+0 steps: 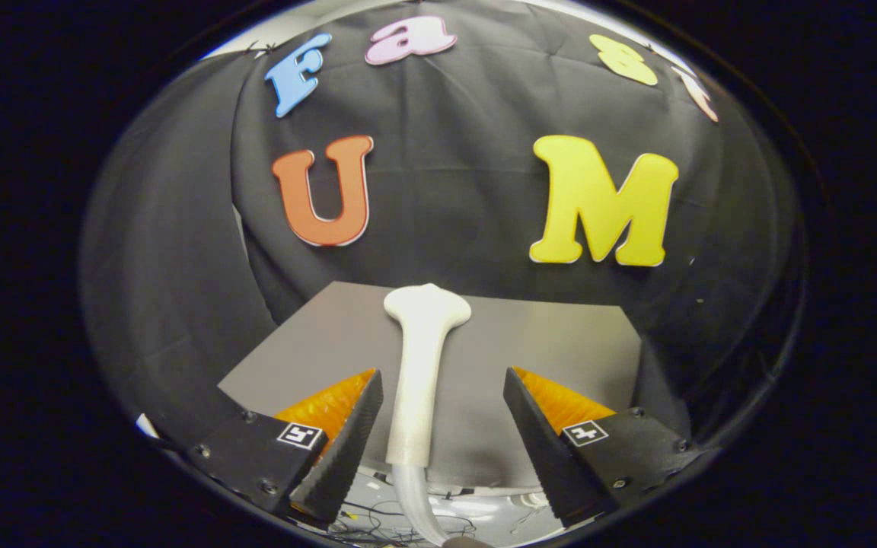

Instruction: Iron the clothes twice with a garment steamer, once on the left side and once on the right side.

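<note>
You are holding the hand-held gripper (442, 403) released, its fingers spread either side of the steamer head (422, 365), touching nothing. The steamer head is lying low in the frame's centre on the grey bench (560, 335). It is probably light, rigid and smooth; its trailing hose (412, 498) will likely tug, so grip the narrow handle.

Grey table (545, 342) set against the booth's black cloth wall; white garment steamer (422, 358) lying lengthwise on it, broad head toward the wall, handle reaching back past the near edge; clear hose (412, 498) trailing from the handle.
</note>
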`<state>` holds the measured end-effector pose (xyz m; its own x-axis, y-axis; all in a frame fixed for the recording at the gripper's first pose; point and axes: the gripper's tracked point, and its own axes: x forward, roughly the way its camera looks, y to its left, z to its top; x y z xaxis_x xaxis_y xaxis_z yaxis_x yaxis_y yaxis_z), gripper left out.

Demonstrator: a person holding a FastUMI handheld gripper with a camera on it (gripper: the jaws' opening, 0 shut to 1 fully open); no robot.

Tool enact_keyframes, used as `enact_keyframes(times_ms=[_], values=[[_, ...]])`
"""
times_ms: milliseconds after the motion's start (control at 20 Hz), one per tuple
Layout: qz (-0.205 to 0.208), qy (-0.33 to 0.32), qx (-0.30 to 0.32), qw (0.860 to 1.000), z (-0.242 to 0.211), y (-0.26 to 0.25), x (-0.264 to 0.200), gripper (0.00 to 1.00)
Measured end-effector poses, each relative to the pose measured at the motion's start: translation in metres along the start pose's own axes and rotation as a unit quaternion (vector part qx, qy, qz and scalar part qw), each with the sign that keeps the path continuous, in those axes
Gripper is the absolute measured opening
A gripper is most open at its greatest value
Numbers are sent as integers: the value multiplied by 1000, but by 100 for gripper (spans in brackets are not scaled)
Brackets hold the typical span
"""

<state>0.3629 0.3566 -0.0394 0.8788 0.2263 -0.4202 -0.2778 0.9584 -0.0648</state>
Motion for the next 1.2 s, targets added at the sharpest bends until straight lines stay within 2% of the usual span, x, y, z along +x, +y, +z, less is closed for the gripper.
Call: enact_keyframes(times_ms=[200, 300, 400, 450, 600, 750, 950, 1200], values=[[5, 39, 2, 999, -9, 11, 35, 95], [0, 54, -4, 999, -17, 11, 41, 90], [1, 73, -2, 997, -27, 15, 45, 81], [0, 61, -3, 998, -23, 15, 49, 74], [4, 86, 4, 996, -28, 14, 53, 53], [13, 96, 4, 995, -23, 15, 52, 42], [29, 82, 10, 996, -20, 17, 49, 35], [37, 28, -3, 999, 0, 10, 11, 34]])
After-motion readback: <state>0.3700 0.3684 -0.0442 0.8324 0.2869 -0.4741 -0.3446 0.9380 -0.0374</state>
